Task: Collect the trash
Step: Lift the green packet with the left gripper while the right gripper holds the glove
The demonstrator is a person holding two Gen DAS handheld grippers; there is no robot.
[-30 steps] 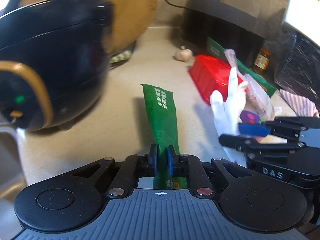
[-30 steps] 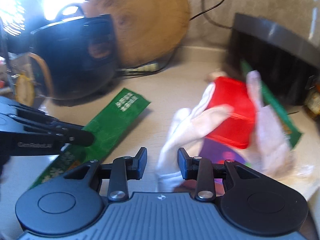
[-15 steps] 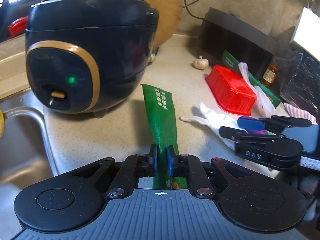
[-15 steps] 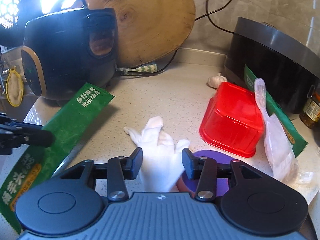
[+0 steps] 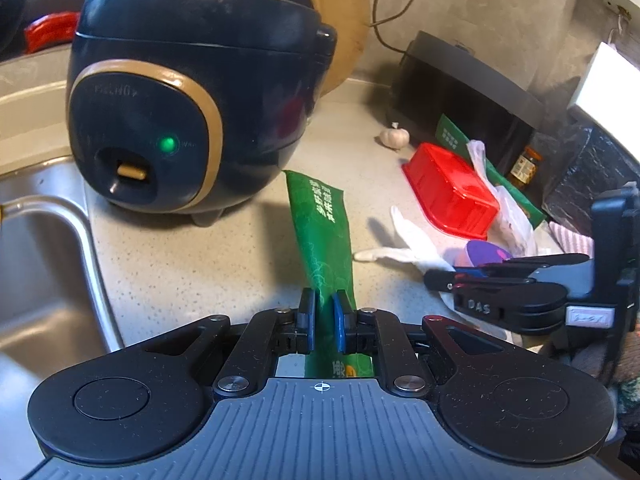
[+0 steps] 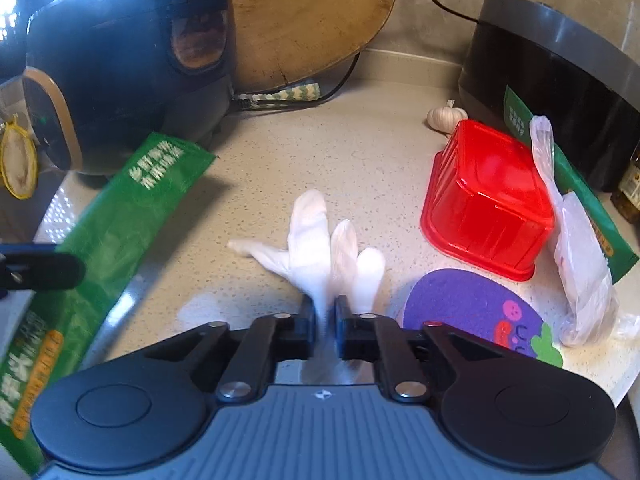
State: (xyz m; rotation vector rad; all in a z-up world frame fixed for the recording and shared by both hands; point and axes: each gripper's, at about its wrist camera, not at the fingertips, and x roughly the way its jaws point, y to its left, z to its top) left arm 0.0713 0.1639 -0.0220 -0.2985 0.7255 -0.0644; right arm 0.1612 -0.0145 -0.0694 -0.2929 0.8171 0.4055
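A left hand-held gripper point(image 5: 324, 320) pinches a long green packet point(image 5: 324, 232) above a speckled worktop point(image 5: 208, 256), beside a dark rice cooker point(image 5: 192, 112) showing a green light. At right, the right hand-held gripper point(image 5: 440, 278) grips a white glove point(image 5: 412, 240) near an upturned red container point(image 5: 452, 190).

Wrapper point(image 5: 324, 240): green, white lettering. Glove point(image 6: 320, 248): white. Container point(image 6: 488, 204): red. Cooker point(image 5: 192, 112): dark blue, gold trim. Counter point(image 6: 340, 152): speckled beige.

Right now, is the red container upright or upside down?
Upside down. The red container rests on the counter with its flat base up and its flared rim down.
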